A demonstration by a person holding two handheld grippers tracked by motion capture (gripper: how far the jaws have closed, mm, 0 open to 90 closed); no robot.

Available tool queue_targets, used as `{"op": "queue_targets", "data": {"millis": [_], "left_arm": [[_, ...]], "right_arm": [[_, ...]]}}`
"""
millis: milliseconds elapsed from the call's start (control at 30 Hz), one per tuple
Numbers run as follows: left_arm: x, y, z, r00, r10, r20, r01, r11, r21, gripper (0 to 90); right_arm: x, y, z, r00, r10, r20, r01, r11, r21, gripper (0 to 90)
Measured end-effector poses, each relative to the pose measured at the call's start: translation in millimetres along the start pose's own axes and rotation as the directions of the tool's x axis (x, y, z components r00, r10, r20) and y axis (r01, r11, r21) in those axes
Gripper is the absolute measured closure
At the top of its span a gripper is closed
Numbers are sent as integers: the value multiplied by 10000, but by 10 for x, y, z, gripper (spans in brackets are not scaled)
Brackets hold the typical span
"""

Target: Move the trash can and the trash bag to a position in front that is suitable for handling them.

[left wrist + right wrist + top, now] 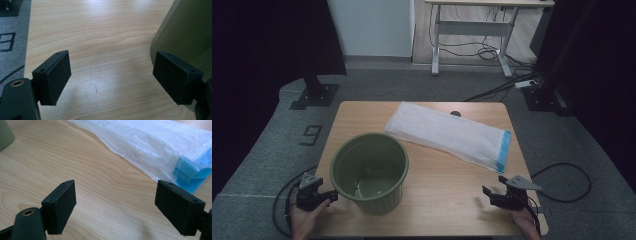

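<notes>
An olive green bin (370, 172) stands upright and empty on the wooden table (447, 185), toward its front left. A folded white plastic bag with a blue end band (449, 134) lies flat behind it, angled from back centre to the right. My left gripper (323, 196) hovers open just left of the bin, whose green wall (185, 32) sits beside the right jaw without being gripped. My right gripper (491, 196) is open near the front right corner, short of the bag's blue end (192, 173). Nothing is between either pair of jaws.
The table's left edge drops to grey carpet (11, 47). A small dark hole (455, 113) marks the tabletop at the back. Black stands (314, 92) and loose cables (562, 182) lie on the floor around the table, with a desk frame (472, 30) farther back.
</notes>
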State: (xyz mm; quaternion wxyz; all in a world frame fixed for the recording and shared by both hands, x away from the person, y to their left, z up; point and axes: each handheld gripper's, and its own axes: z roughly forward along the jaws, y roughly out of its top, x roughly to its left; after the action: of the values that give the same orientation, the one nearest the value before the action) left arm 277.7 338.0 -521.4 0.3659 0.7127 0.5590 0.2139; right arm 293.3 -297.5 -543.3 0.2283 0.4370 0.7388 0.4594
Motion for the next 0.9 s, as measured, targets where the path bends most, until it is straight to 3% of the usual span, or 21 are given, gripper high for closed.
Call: {"op": "queue_targets", "data": {"millis": [233, 367, 500, 633, 733, 833, 900], "left_arm": [[-55, -50, -15, 9991, 382, 205, -390, 9986, 367, 141], [-153, -91, -133, 9972, 635, 400, -642, 9978, 171, 141], [-210, -170, -280, 9958, 644, 653, -628, 9977, -253, 142], [-270, -236, -386, 9931, 875, 778, -843, 9955, -431, 143], [-374, -296, -500, 9815, 1348, 1362, -1258, 9894, -729, 144], [-454, -281, -579, 9575, 1887, 2180, -1657, 9789, -1195, 143], [-503, -247, -595, 9467, 2135, 2413, -1850, 9734, -1352, 143]], "right_arm": [[31, 33, 85, 9983, -541, 209, 538, 9984, 164, 167], [13, 96, 137, 9986, -518, 72, 518, 9987, -23, 170], [22, 136, 183, 9988, -478, -62, 478, 9988, -91, 173], [26, 172, 235, 9989, -243, -407, 239, 9997, -101, 176], [25, 182, 241, 9984, -345, -457, 340, 9994, -116, 176], [0, 179, 209, 9988, -268, -403, 260, 9995, -184, 176], [-20, 179, 188, 9992, -132, -383, 122, 9996, -251, 176]]}}
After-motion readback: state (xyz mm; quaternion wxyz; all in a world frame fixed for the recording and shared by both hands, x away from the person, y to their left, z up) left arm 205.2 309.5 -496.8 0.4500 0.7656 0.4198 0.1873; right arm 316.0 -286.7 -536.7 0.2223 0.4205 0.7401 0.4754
